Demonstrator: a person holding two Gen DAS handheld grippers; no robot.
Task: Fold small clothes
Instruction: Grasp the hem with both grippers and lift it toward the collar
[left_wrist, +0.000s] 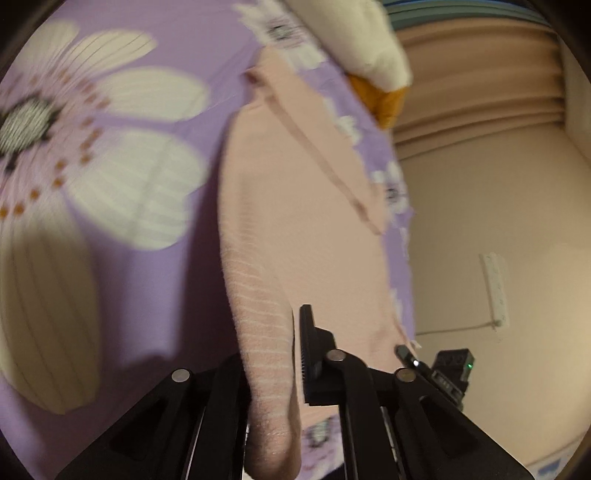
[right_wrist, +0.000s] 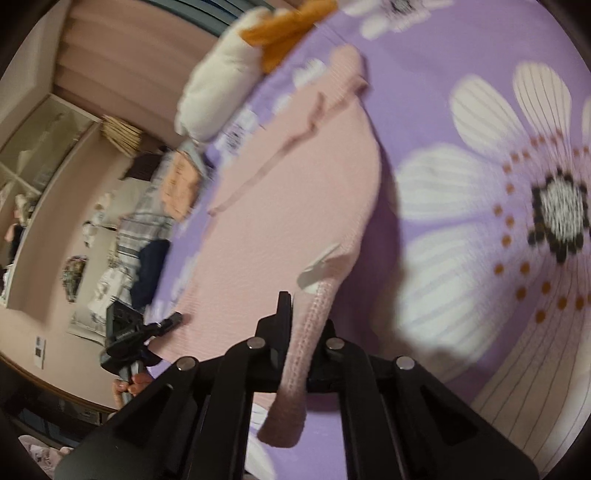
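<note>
Now both tongs are clamped on the pink garment (left_wrist: 295, 229): left tongs (left_wrist: 273, 354) pinch its striped edge, right tongs (right_wrist: 301, 332) another edge, above the flowered purple bedsheet (left_wrist: 110, 129).

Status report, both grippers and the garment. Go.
Left gripper shut on pink garment. Right gripper shut on its other corner. Plush toy past far edge, not blocking.

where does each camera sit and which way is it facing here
Left wrist: on the left gripper, looking along its fingers at the pink knit garment on the purple flowered bedsheet; the right gripper shows at lower right.
Right wrist: on the right gripper, facing the same garment from the opposite corner; the left gripper and a hand show at lower left.
Shared: garment, bedsheet, white and orange plush toy.
</note>
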